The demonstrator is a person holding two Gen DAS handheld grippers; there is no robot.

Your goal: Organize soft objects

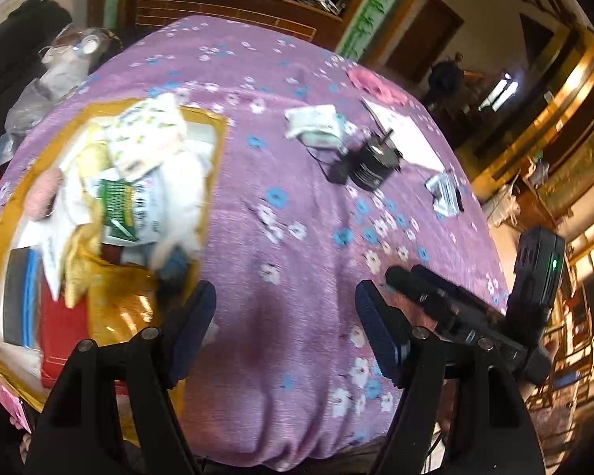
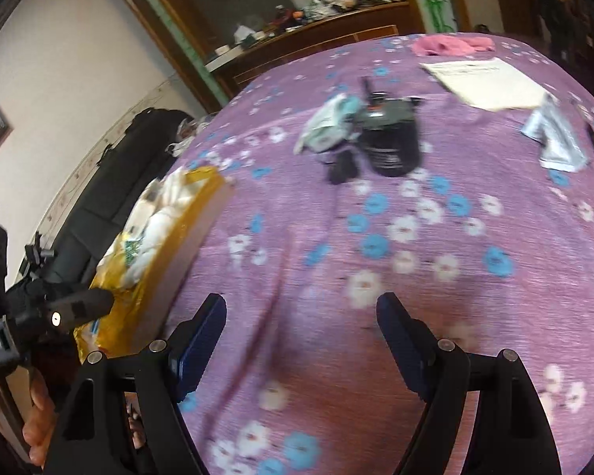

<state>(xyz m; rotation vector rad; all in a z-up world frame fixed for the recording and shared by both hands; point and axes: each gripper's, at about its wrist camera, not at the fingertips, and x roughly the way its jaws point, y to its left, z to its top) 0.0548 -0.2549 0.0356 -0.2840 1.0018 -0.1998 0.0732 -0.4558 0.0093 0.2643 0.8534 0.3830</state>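
A yellow box (image 1: 214,126) on the left of the purple flowered tablecloth (image 1: 297,237) is heaped with soft items: white patterned cloths (image 1: 146,138), a pink plush piece (image 1: 39,194), a green-printed packet (image 1: 118,206). The box also shows in the right wrist view (image 2: 194,213). A pink cloth (image 1: 372,83) (image 2: 451,45) lies at the far edge. A white-and-teal soft pack (image 1: 316,124) (image 2: 328,122) lies mid-table. My left gripper (image 1: 285,316) is open and empty, just right of the box. My right gripper (image 2: 301,336) is open and empty over bare cloth.
A black cylindrical device (image 1: 372,162) (image 2: 392,138) with a cable sits beside the soft pack. A white paper sheet (image 2: 491,83) and a silver pouch (image 2: 554,138) lie at the right. A wooden cabinet (image 1: 233,4) stands behind the table. A dark sofa (image 2: 111,182) stands left.
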